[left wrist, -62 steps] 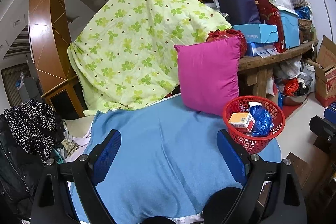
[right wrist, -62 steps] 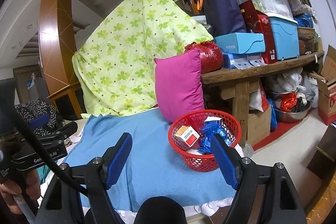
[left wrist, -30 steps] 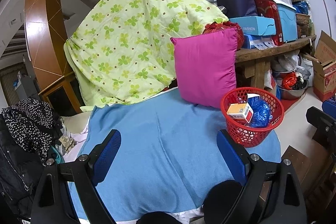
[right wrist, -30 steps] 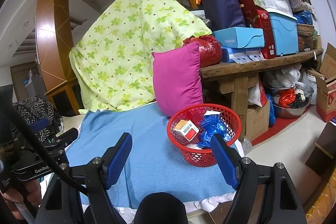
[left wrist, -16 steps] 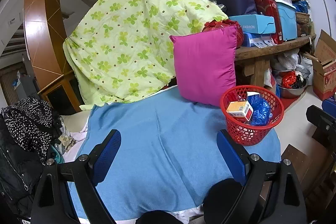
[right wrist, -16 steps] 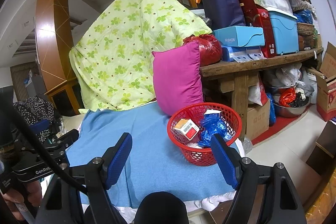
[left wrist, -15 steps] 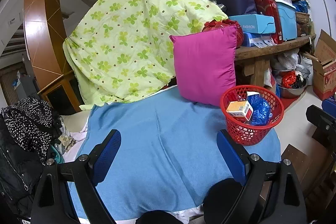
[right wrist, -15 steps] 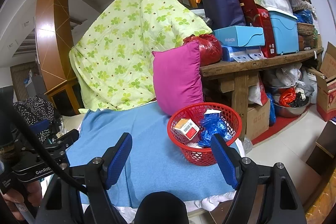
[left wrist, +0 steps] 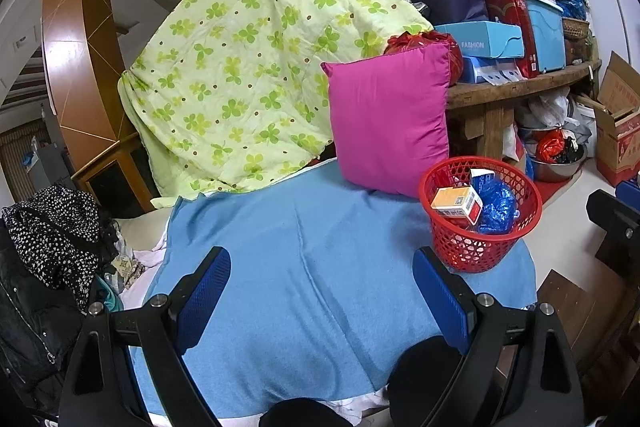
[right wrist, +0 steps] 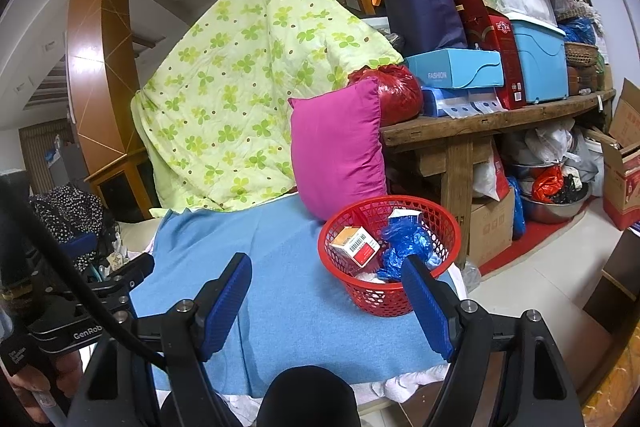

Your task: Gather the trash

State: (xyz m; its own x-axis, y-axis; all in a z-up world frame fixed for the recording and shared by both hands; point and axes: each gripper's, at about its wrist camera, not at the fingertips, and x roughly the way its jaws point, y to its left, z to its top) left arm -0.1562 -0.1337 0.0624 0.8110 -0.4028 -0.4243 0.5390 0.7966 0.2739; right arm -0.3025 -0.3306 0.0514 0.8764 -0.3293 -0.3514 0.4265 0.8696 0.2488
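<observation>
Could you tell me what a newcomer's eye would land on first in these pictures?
Probably the magenta pillow propped upright at the back of the blue blanket. In front of it stands the red basket, holding a small carton and a crumpled blue bag. Behind hangs a green clover-print quilt.

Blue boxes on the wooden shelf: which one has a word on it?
The flat light-blue box beside the red bag; it says FASHION. The taller blue bin shows none.
</observation>
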